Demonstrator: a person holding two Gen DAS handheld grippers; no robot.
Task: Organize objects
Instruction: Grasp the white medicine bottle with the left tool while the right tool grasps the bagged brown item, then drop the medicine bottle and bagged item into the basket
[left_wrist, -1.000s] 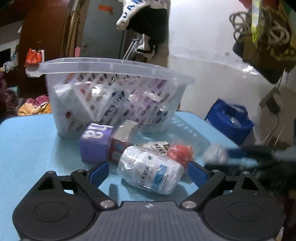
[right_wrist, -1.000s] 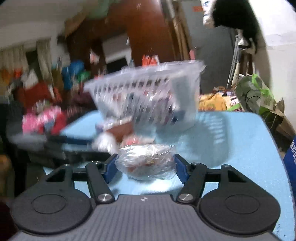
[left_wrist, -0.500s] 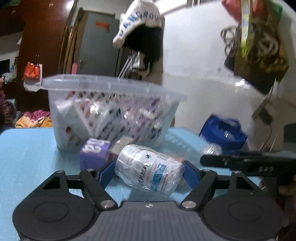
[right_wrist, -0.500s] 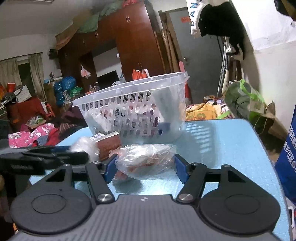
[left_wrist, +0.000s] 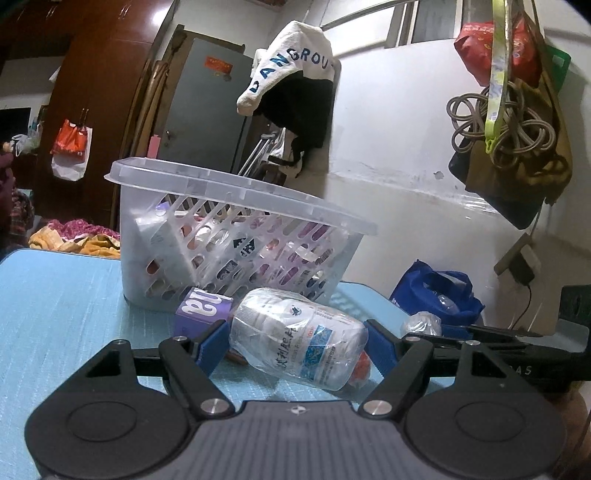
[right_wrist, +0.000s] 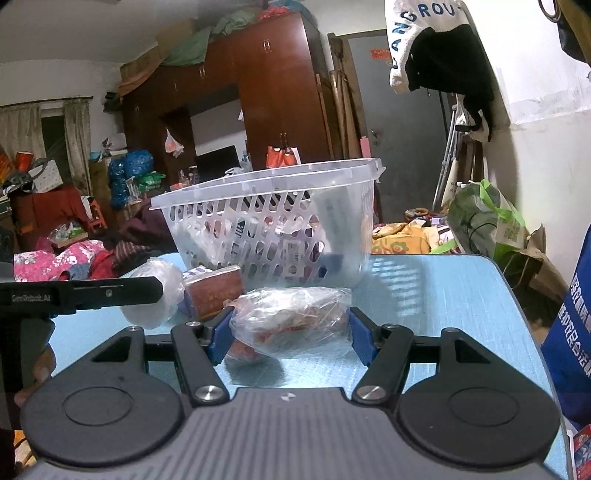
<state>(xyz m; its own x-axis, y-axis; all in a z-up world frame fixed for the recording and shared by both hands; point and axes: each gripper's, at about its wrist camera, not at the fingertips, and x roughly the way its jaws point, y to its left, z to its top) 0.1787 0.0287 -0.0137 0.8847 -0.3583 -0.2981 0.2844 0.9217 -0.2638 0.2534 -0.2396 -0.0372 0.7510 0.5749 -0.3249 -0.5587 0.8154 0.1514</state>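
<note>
On blue table (left_wrist: 55, 295), in front of basket (left_wrist: 236, 236): L gripper (left_wrist: 295, 341) clamps the bagged pill bottle (left_wrist: 299, 339) across its body; rigid but film's slick, could twist. R gripper (right_wrist: 290, 328) pinches plastic packet (right_wrist: 291, 321) mid-bulk; soft, light, crushable, so ease grip.

Dark wooden wardrobe (right_wrist: 258, 92) beside a grey door (right_wrist: 402, 122); white wall (left_wrist: 406, 206); curtained window (right_wrist: 48, 136).

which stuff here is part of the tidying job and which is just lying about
Job:
left gripper shut on white bottle
right gripper shut on clear bag
basket
purple box
red box

Lying about:
hanging jacket
blue bag
</note>
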